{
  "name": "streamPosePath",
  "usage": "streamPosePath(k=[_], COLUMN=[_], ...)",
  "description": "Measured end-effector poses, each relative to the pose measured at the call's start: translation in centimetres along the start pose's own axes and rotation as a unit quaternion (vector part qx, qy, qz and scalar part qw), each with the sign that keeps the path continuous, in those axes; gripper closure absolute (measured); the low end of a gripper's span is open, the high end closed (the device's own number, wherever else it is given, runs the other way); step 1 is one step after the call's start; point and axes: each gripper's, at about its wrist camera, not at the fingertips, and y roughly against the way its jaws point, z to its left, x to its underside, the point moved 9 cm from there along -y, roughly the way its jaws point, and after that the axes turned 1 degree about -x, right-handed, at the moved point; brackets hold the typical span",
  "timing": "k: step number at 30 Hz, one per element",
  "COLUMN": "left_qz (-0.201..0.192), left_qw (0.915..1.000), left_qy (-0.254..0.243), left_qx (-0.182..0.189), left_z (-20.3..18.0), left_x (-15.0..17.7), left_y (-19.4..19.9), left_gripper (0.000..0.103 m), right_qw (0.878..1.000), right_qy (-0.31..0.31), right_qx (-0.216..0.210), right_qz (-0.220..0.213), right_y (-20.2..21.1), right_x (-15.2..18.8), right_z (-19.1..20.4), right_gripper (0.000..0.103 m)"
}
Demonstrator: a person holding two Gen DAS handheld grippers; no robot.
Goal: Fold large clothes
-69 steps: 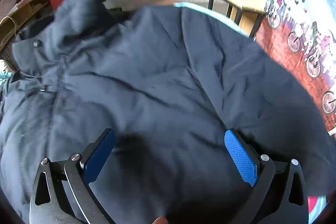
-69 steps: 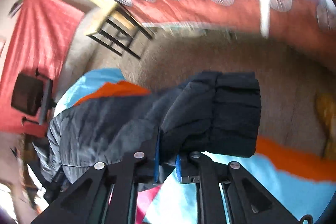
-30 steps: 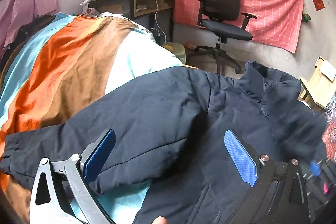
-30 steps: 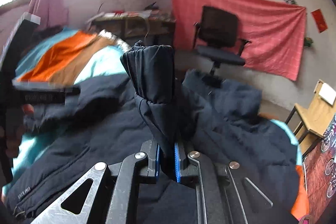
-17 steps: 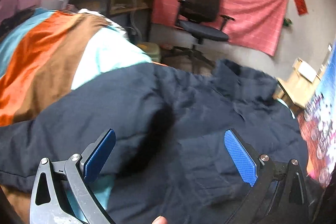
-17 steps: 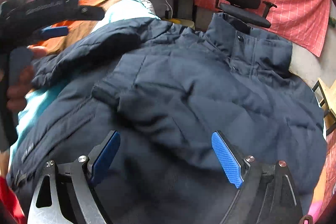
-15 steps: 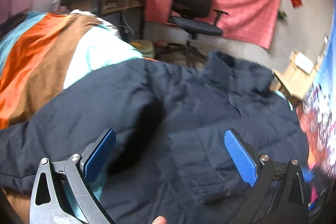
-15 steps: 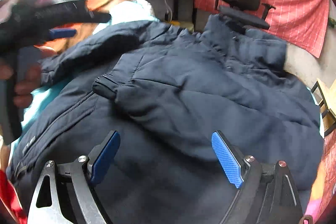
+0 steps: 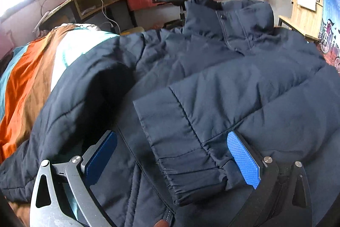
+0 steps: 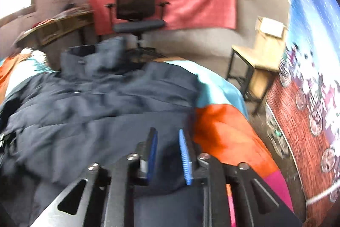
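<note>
Striped bedding (image 9: 27, 82) lies mostly hidden under jacket (image 9: 212, 82); left jaws spread, right jaws just narrowed, empty.

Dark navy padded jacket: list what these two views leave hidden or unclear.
- Dark navy padded jacket, left wrist view: the hem runs off the bottom edge, behind the left tongs.
- Right wrist view: motion blur smears the jacket's folds; whether the right tongs pinch fabric is unclear.
- Striped orange, brown and turquoise bedspread: mostly covered by the jacket.

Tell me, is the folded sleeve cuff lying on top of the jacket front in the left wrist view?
Yes, the sleeve cuff lies across the dark navy jacket, over its front.
</note>
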Motion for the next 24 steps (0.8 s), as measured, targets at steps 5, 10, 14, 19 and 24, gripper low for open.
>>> streamPosePath(k=[5, 10, 14, 19, 24], left_qz=[0.004, -0.005, -0.013, -0.024, -0.051], left_qw=[0.9999, 0.9998, 0.9997, 0.9991, 0.9948], left_qy=[0.014, 0.014, 0.019, 0.030, 0.086], left_qx=[0.010, 0.009, 0.012, 0.018, 0.020], left_z=[0.0, -0.1, -0.1, 0.4, 2.6], left_x=[0.7, 0.9, 1.2, 1.1, 1.2], left_y=[-1.1, -1.4, -1.5, -0.7, 2.4], left_gripper=[0.001, 0.001, 0.001, 0.001, 0.001], right_qw=[0.999, 0.997, 0.997, 0.998, 0.998], right_qy=[0.020, 0.045, 0.044, 0.039, 0.042], right_qx=[0.005, 0.012, 0.010, 0.015, 0.025], right_qz=[0.050, 0.061, 0.065, 0.048, 0.026], right_y=[-3.4, -4.9, -5.8, -5.4, -3.2], right_x=[2.5, 4.2, 4.6, 4.6, 3.8], right_z=[-0.6, 0.0, -0.1, -0.2, -0.2], right_gripper=[0.092, 0.093, 0.093, 0.093, 0.089])
